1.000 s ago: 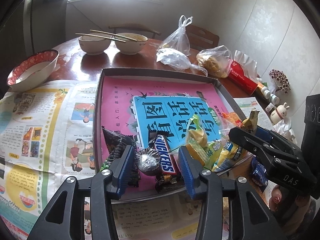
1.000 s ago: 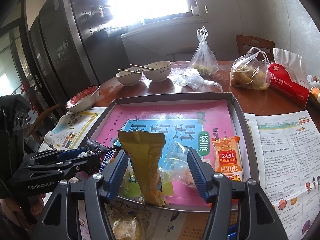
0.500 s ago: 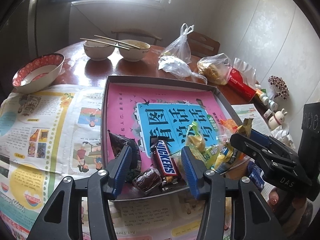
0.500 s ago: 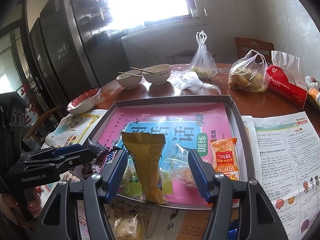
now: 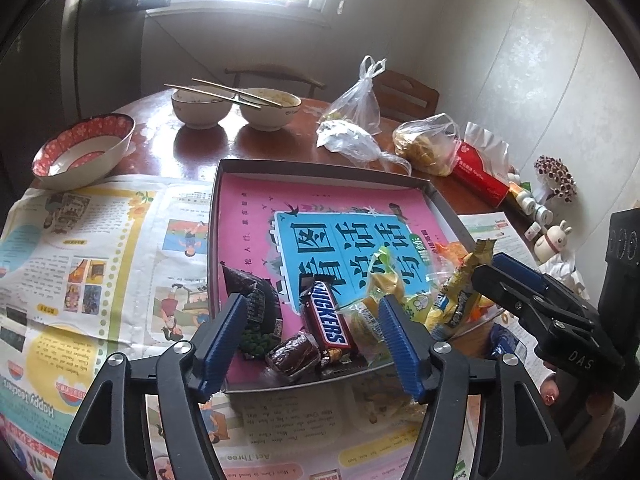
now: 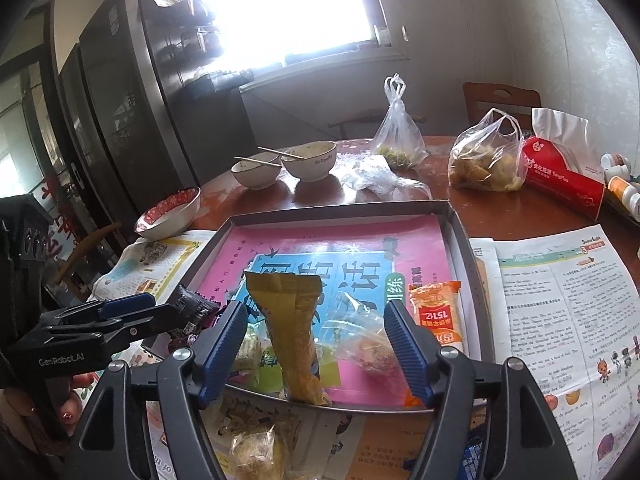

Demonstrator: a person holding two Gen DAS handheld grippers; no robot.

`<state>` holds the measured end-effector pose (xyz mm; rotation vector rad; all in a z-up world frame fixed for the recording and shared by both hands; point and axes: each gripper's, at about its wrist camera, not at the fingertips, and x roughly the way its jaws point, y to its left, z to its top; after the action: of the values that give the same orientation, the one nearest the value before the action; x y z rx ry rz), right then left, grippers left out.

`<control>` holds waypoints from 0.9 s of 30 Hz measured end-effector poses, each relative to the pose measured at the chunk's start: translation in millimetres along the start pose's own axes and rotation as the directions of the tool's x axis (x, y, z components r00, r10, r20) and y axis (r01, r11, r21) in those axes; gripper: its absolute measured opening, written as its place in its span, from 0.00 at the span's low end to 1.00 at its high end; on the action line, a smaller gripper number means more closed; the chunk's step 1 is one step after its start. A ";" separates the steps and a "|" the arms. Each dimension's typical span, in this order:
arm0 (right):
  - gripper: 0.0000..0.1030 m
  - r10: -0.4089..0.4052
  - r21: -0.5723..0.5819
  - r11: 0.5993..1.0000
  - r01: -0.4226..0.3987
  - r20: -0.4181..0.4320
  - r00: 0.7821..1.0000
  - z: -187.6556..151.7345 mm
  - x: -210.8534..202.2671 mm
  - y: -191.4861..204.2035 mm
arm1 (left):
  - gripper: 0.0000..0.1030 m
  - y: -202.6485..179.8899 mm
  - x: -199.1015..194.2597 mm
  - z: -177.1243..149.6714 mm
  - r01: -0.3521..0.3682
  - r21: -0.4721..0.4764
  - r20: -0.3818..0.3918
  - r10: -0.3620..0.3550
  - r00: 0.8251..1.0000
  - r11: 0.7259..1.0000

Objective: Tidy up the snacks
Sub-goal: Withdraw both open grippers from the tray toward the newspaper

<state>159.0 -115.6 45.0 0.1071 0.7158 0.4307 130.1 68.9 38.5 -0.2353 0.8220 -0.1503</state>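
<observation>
A grey tray (image 5: 320,170) with a pink and blue book cover inside holds snacks at its near edge. In the left wrist view my left gripper (image 5: 314,308) is open and empty above a Snickers bar (image 5: 329,318), a dark foil-wrapped sweet (image 5: 294,356) and a black packet (image 5: 260,306). In the right wrist view my right gripper (image 6: 314,316) is open, with a yellow packet (image 6: 296,328) leaning on the tray's (image 6: 340,210) near rim between its fingers. An orange packet (image 6: 438,316) lies at the tray's right.
Newspaper (image 5: 92,252) covers the near table around the tray. Three bowls (image 5: 84,150), two with chopsticks, stand at the back. Plastic bags (image 6: 486,158) and a red tissue pack (image 6: 560,170) lie behind the tray. Loose snacks (image 6: 256,452) lie in front of it.
My left gripper has drawn back and up from the tray. The foil-wrapped sweet that sat between its fingers now lies in the tray's near corner. The right gripper has barely moved.
</observation>
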 end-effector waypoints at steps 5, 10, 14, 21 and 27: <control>0.70 -0.002 -0.001 1.000 0.002 0.007 1.000 -0.3 -5.2 -0.3 | 0.71 -4.8 -2.4 -1.9 0.004 0.012 -0.001 -0.004 1.000 1.000; 0.72 0.008 0.004 1.000 -0.009 0.025 1.000 -0.7 -14.0 -0.6 | 0.71 -10.0 -6.2 -4.4 0.013 0.023 -0.001 -0.013 1.000 1.000; 0.73 0.004 0.003 1.000 -0.004 0.038 0.999 -0.7 -20.9 -2.6 | 0.72 -16.2 -8.2 -8.0 0.026 0.039 -0.007 -0.026 1.000 0.999; 0.73 -0.007 0.014 1.000 0.007 0.055 0.998 -1.6 -31.9 -6.4 | 0.72 -25.6 -10.2 -14.4 0.046 0.055 -0.022 -0.045 0.999 0.997; 0.73 -0.010 0.017 1.000 0.009 0.067 0.998 -2.8 -40.2 -8.6 | 0.72 -34.7 -11.2 -21.4 0.065 0.066 -0.046 -0.062 0.997 0.996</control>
<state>133.1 -140.3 65.4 0.1339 0.6534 0.4103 105.3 34.8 41.6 -0.1953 0.8522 -0.2431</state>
